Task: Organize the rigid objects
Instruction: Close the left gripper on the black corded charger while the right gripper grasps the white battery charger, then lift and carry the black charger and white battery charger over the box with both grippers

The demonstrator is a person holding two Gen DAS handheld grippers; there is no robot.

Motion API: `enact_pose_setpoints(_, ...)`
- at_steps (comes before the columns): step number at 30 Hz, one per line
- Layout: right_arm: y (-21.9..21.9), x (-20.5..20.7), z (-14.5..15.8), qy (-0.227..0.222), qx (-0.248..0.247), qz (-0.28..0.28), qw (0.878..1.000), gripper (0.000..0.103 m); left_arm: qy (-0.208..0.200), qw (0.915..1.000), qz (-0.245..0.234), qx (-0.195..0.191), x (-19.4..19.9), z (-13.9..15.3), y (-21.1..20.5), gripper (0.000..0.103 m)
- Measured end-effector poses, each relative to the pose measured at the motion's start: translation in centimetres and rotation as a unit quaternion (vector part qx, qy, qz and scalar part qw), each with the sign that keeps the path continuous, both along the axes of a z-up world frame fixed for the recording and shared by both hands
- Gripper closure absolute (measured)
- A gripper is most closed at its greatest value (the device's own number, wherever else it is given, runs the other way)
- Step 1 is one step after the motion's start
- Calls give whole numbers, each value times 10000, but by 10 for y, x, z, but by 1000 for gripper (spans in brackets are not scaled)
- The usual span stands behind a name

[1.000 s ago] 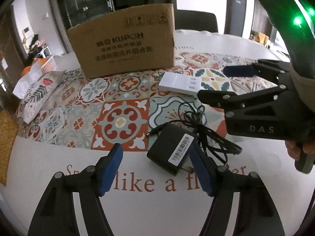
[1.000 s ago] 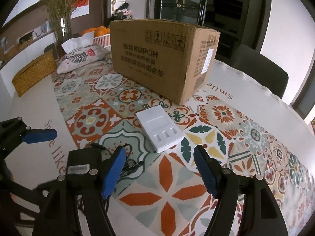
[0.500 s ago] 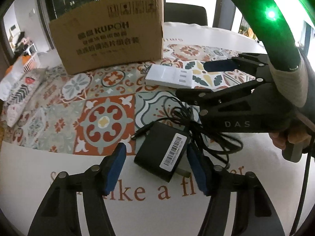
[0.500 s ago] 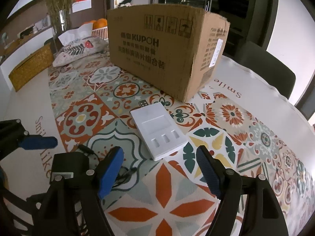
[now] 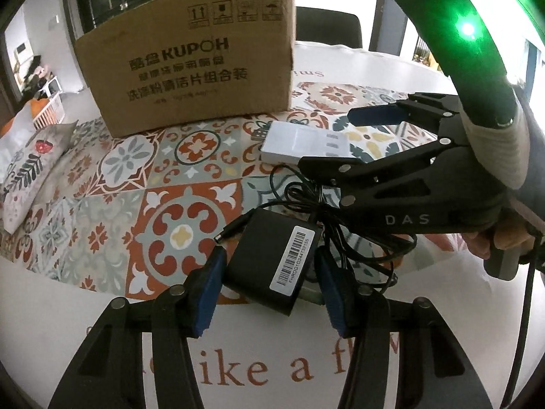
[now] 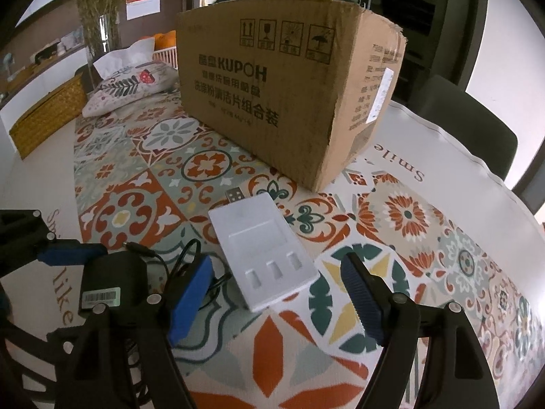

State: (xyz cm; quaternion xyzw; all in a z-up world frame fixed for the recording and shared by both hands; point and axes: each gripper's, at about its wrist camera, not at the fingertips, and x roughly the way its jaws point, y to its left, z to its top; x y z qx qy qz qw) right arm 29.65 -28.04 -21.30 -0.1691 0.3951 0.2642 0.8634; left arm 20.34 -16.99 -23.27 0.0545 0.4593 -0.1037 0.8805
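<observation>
A black power adapter (image 5: 272, 262) with a barcode label and tangled cable (image 5: 344, 225) lies on the patterned tablecloth. My left gripper (image 5: 269, 293) is open, its blue pads on either side of the adapter, not clamped. A white battery charger (image 6: 265, 252) lies flat beyond it; it also shows in the left wrist view (image 5: 306, 143). My right gripper (image 6: 276, 293) is open, its pads flanking the charger's near end. The adapter (image 6: 109, 283) shows at the lower left of the right wrist view. A brown KUPOH cardboard box (image 5: 190, 71) stands behind, also in the right wrist view (image 6: 272, 95).
A floral tissue pouch (image 6: 133, 85) and a woven basket (image 6: 44, 119) sit at the table's far left, by a vase of dried flowers (image 6: 98, 17). Dark chairs (image 6: 466, 126) stand beyond the table edge. The right gripper's body (image 5: 408, 197) crosses the left wrist view.
Both grippers have moved forward and down. The left one now straddles the adapter with narrower jaws; the right one has closed in on the white charger.
</observation>
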Motion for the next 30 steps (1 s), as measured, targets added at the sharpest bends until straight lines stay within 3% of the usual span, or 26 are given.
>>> enact_pose_setpoints(16,17,27,-12,438,488,50,9978,26,32,9993,362,14,14,2,19,51)
enact_pose_setpoints(19,19,27,-12,506,526,41,9973,35,60,9993,375,-37,15,3,20,51)
enact_pose_setpoints(21,18,29,-13,583,548,-37,9968,52,66,9991,409,-79,15,4,20,51)
enact_pose_setpoints(22,18,29,-12,556,523,-92,9970,54,72,9991,419,-70,15,4,20,51)
enact_pose_setpoints(30,11,20,-6,508,564,-496,9959,54,77,9985,538,-82,16,7,25,54)
